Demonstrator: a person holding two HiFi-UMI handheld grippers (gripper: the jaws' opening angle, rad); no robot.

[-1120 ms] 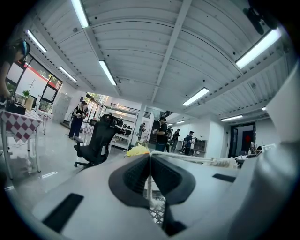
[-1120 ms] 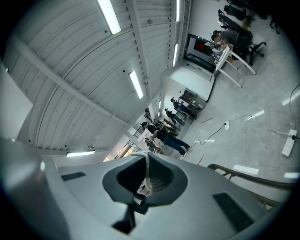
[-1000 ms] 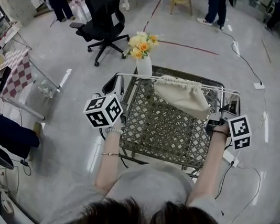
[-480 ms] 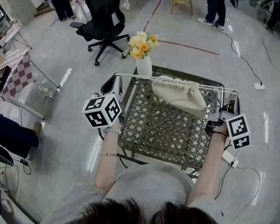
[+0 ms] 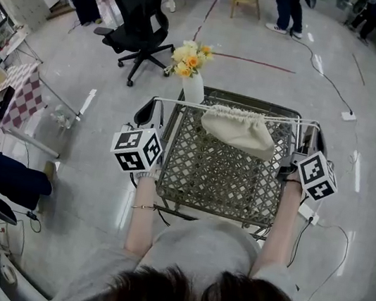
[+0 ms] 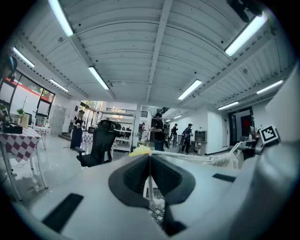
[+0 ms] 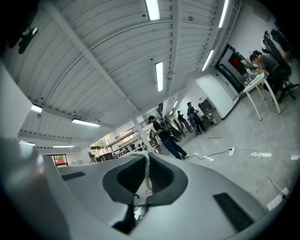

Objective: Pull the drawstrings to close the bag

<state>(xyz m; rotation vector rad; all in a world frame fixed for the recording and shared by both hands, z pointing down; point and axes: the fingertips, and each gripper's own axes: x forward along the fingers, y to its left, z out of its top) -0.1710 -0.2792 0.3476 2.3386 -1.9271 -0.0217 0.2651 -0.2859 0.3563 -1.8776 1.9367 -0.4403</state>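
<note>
Drawstrings (image 5: 237,110) taut between 2 closed hand-held grippers (image 5: 157,105) (image 5: 314,131)

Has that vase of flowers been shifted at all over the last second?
No. The vase stands at the same far left corner of the table as before.

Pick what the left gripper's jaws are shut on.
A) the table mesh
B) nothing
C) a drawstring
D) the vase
C: in the left gripper view, the left gripper has its jaws closed on the drawstring, which runs off tight toward the bag.
</note>
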